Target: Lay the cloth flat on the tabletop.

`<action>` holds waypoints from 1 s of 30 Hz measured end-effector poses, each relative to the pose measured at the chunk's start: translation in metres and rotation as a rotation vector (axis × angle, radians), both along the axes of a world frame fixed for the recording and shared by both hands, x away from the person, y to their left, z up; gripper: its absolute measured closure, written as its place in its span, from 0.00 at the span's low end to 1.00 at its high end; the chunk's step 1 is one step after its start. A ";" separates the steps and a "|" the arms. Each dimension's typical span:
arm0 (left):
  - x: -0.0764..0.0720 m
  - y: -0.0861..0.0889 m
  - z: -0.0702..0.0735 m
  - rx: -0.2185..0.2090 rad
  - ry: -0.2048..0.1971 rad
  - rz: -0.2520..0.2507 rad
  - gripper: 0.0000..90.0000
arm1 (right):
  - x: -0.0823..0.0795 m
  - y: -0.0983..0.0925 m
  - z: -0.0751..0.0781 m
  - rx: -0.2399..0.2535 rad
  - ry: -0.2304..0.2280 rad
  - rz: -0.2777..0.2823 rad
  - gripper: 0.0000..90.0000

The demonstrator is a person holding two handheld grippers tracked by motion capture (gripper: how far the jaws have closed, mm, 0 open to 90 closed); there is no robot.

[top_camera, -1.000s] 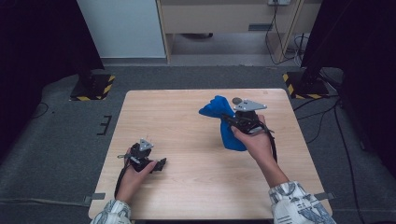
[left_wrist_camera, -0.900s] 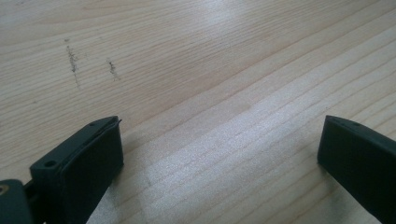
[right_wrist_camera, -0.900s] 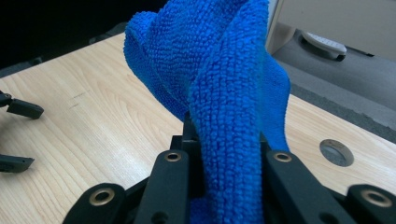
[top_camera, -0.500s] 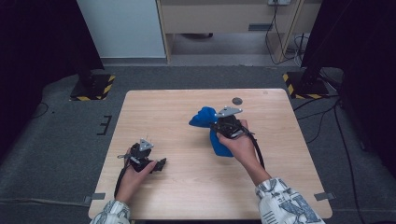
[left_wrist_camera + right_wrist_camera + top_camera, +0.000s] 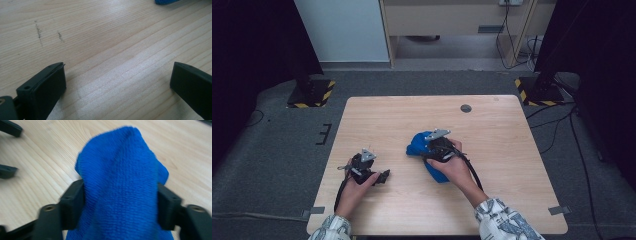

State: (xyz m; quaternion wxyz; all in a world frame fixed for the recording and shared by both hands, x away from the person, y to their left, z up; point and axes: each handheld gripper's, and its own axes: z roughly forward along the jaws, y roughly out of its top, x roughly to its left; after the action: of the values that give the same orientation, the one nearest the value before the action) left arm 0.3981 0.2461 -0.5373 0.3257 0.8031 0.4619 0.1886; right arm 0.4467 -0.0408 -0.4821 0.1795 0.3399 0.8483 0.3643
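Mid-table: R claw [image 5: 120, 195] just opening, cloth [image 5: 120, 182] between | L claw [image 5: 117, 85] released

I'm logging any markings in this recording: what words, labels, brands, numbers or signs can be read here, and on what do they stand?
None can be read.
Blue cloth: plain weave, no tag in sight.
Wooden table: bare grain and a small dark round disc, unmarked.
Yellow-and-black hazard stripes on the stand bases by the floor: a warning pattern, no lettering.
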 end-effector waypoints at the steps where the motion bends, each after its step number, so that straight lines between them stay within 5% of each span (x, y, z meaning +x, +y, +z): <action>1: 0.000 0.000 0.000 0.000 0.000 0.000 0.00 | 0.000 0.000 0.000 0.000 0.000 0.000 0.34; 3: 0.000 0.000 0.000 0.000 0.000 0.000 0.00 | -0.005 -0.001 0.009 0.025 -0.021 -0.001 0.20; 9: 0.000 0.000 0.000 0.000 0.000 0.000 0.00 | -0.011 -0.007 0.022 0.061 -0.046 -0.002 0.14; 20: -0.002 0.000 0.001 0.001 -0.014 0.013 0.03 | -0.015 -0.052 0.028 0.074 -0.050 -0.013 0.21; 24: -0.006 0.000 0.003 0.022 -0.044 0.012 0.06 | -0.019 -0.069 0.024 0.076 -0.040 -0.025 0.30; 30: -0.014 -0.001 0.011 -0.004 -0.083 0.028 0.07 | -0.023 -0.088 0.003 0.062 -0.008 -0.041 0.44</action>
State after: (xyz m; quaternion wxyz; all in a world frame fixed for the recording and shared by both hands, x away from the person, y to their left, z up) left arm 0.3841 0.2454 -0.5264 0.3436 0.7873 0.4596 0.2255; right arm 0.4238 -0.1292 -0.4786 0.1797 0.3613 0.8286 0.3880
